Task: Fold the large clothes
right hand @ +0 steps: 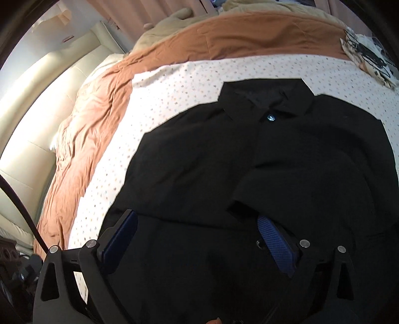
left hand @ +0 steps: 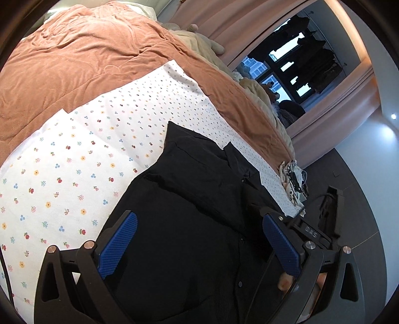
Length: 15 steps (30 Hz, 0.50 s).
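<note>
Black collared shirt (right hand: 261,154) flat on floral sheet (left hand: 87,162), both grippers wide open, holding nothing.
Matte black weave, collar at far end, one sleeve folded across the front. Left gripper (left hand: 199,246) and right gripper (right hand: 199,244) hover over near hem, blue ribbed pads clear. Rumpled rust blanket (left hand: 74,62) beyond; cable tangle (right hand: 369,54) far right.

A bed (left hand: 82,64) fills most of both views, covered by a rust-orange blanket (right hand: 82,129) with a white flower-print sheet (left hand: 74,162) spread over it toward six o'clock. In the left wrist view, pink curtains (left hand: 224,22) frame a dark window (left hand: 294,72) at two o'clock, a ceiling spotlight (left hand: 393,116) glows at three o'clock, and grey floor (left hand: 349,174) shows below it. In the right wrist view, a cream padded headboard (right hand: 30,139) catches bright light at nine o'clock.
</note>
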{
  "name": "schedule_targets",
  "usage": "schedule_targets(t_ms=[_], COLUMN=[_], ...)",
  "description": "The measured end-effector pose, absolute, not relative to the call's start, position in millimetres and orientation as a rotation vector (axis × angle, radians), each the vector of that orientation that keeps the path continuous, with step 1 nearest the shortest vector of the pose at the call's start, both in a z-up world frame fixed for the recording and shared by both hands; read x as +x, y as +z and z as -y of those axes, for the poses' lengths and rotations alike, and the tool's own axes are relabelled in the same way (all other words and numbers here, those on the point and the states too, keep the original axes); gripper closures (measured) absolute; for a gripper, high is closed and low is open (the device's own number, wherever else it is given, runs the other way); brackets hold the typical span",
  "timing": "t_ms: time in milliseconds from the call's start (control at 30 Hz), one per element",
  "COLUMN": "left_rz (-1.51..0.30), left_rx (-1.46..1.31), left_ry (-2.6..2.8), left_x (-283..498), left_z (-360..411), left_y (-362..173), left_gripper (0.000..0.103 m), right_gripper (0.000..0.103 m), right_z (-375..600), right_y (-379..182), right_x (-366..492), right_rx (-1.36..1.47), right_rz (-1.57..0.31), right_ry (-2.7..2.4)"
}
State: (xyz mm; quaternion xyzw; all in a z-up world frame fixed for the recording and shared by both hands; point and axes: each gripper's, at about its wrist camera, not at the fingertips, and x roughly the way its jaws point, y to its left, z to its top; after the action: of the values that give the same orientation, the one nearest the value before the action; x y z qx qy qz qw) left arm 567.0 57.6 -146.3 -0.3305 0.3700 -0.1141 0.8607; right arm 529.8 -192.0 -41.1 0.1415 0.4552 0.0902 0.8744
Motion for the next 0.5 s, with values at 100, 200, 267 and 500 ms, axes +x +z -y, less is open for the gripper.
schedule_targets(t_ms=[100,200,267,500], left_rz=[-0.778,-0.785,-0.787,-0.791], left_rx=[-0.673,-0.655,-0.64,-0.482], left_ry=[-0.24,-0.243,-0.245,-0.271], left_x=[568,569,569,560], left_z=[-51,-43,-36,9], left_y=[-145,-145,-144,-127], left_gripper=[0.0,0.0,0.0,0.0], right_gripper=[0.006,0.006,0.006,0.006], right_z=[212,233,247,321], right_y=[-29,-13,-10,-37], right_x=[504,474,455,407], right_rx=[0.314,0.311,0.302,0.322], right_rz=[-0.921,-0.884,-0.859,-0.751], right_ry=[0.225,0.249,0.245,0.102])
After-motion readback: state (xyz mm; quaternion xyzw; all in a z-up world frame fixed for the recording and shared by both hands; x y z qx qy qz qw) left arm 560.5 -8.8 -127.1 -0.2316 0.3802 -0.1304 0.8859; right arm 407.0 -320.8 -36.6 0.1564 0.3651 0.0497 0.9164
